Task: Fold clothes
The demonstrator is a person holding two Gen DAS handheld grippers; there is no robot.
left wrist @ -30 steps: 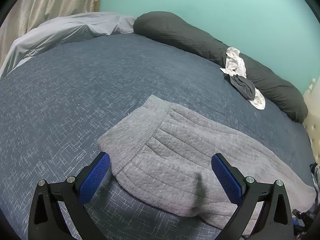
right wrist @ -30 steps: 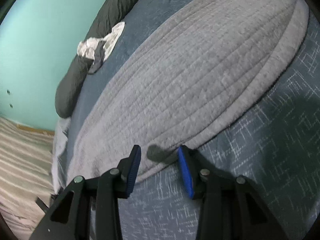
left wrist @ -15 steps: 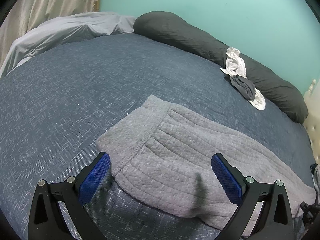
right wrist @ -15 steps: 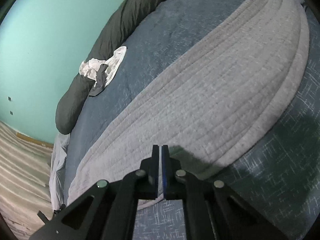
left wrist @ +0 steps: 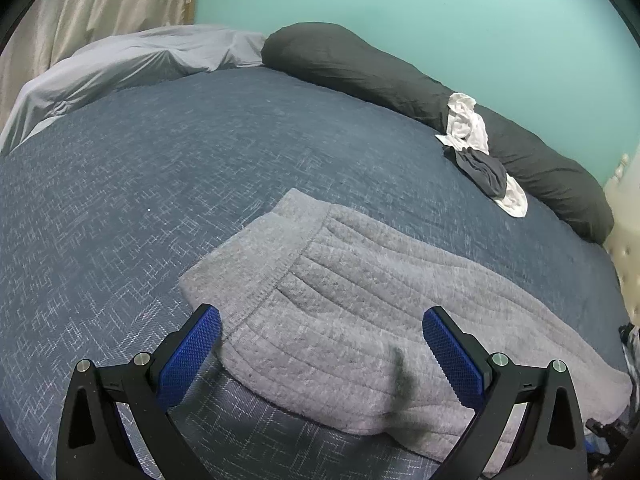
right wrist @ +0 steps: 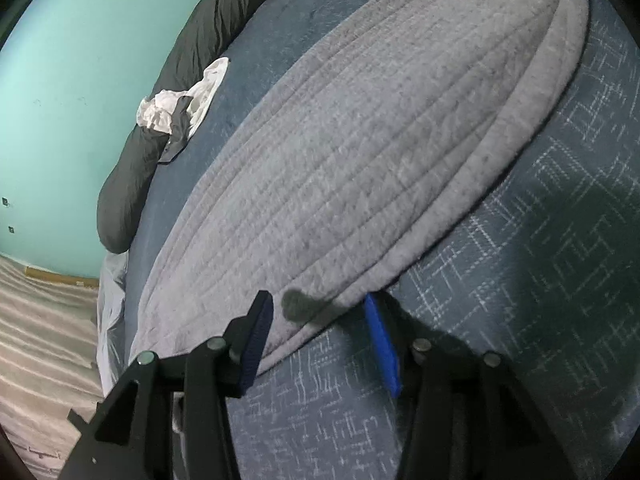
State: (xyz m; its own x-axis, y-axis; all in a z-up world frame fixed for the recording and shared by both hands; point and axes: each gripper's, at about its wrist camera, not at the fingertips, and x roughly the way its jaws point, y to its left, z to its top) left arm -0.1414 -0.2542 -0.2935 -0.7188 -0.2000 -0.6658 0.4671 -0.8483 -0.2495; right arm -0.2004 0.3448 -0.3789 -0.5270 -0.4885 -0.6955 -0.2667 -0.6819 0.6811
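The grey quilted garment is laid flat on the bed. The left gripper is held released above its banded end. The right gripper, just opened again, straddles the long edge without pinching it. Both layers should be caught before lifting

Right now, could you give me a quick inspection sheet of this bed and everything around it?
Surface: dark blue patterned bedspread, flat.
Job's things: grey quilted garment spread flat, ribbed hem at its left end.
Clutter: white and dark small clothes heaped against the black bolster pillow; light grey sheet bunched at the far edge.
Grippers: left gripper open above the garment; right gripper just reopened, straddling the garment's edge, not clamping.
Cables: nothing seen.
Surroundings: turquoise wall, beige curtain.
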